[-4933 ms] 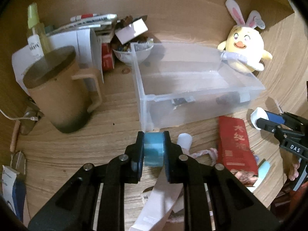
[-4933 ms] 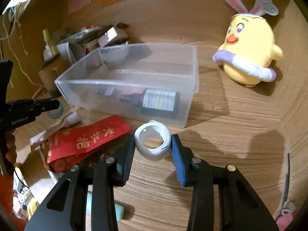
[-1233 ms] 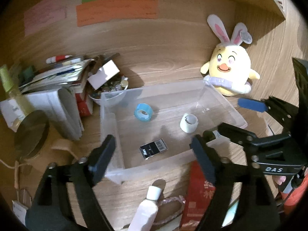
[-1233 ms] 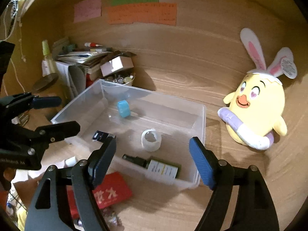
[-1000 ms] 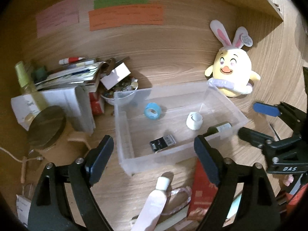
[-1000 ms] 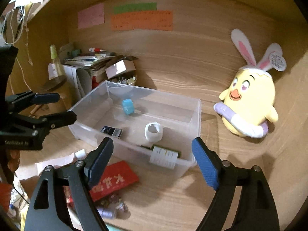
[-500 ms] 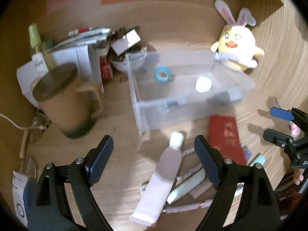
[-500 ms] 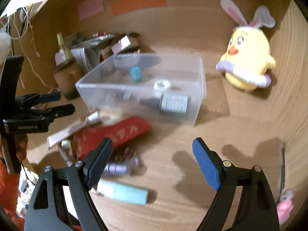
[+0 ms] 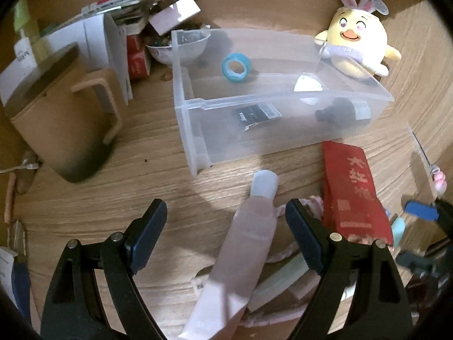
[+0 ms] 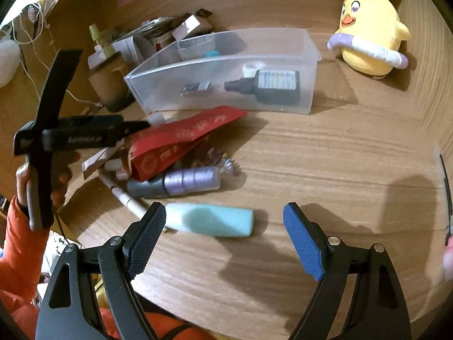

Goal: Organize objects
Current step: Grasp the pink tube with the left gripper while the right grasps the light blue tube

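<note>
A clear plastic bin [image 9: 198, 107] [image 10: 308, 56] holds a blue tape roll [image 9: 235, 67], a white tape roll [image 9: 308, 87], a dark dropper bottle [image 10: 269, 85] and a small black packet [image 9: 256, 114]. My left gripper [image 9: 226, 229] is open, its jaws on either side of a pale pink tube [image 9: 243, 252] lying on the desk. My right gripper [image 10: 223, 226] is open, just above a light blue tube [image 10: 211, 221] on the desk. A red envelope [image 9: 351, 189] [image 10: 184, 138] and a purple bottle [image 10: 189, 181] lie close by.
A yellow bunny plush [image 9: 359, 42] [image 10: 371, 28] sits behind the bin at right. A brown lidded mug [image 9: 56, 113] stands at left, with papers, boxes and a small bowl [image 9: 184, 45] behind it. A white pen [image 10: 124, 195] lies by the purple bottle.
Both grippers let their tape rolls go into the bin, pulled back and dropped low. The left now straddles the pink tube; the right is over the blue tube.
</note>
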The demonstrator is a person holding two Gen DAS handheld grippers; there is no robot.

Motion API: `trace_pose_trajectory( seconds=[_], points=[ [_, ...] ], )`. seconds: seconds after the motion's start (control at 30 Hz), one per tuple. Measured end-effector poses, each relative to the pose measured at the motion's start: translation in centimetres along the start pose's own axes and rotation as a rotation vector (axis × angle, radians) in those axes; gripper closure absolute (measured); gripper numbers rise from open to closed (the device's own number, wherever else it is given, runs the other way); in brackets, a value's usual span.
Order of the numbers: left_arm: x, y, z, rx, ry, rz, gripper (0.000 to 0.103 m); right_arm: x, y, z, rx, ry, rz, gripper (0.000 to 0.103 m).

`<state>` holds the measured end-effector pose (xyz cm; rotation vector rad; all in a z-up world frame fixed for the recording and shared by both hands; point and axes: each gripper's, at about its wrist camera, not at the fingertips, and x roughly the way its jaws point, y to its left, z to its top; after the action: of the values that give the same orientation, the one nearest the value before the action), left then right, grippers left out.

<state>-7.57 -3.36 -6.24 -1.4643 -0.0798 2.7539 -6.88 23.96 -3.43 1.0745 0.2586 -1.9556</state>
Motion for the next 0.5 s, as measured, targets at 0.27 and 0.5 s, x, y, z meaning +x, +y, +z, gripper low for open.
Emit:
trace_pose_trajectory(
  seconds=[0.27,0.5],
  points=[
    [1.2,-0.7,0.9,0.017,0.014,-0.016,0.024,0.9,2.0,-0.6,-0.041,0.008,-0.053,0.02],
    [1.7,-0.7,1.1,0.016,0.009,-0.045,0.047,1.3,2.3,-0.5,-0.057,-0.012,-0.095,0.021]
  ],
)
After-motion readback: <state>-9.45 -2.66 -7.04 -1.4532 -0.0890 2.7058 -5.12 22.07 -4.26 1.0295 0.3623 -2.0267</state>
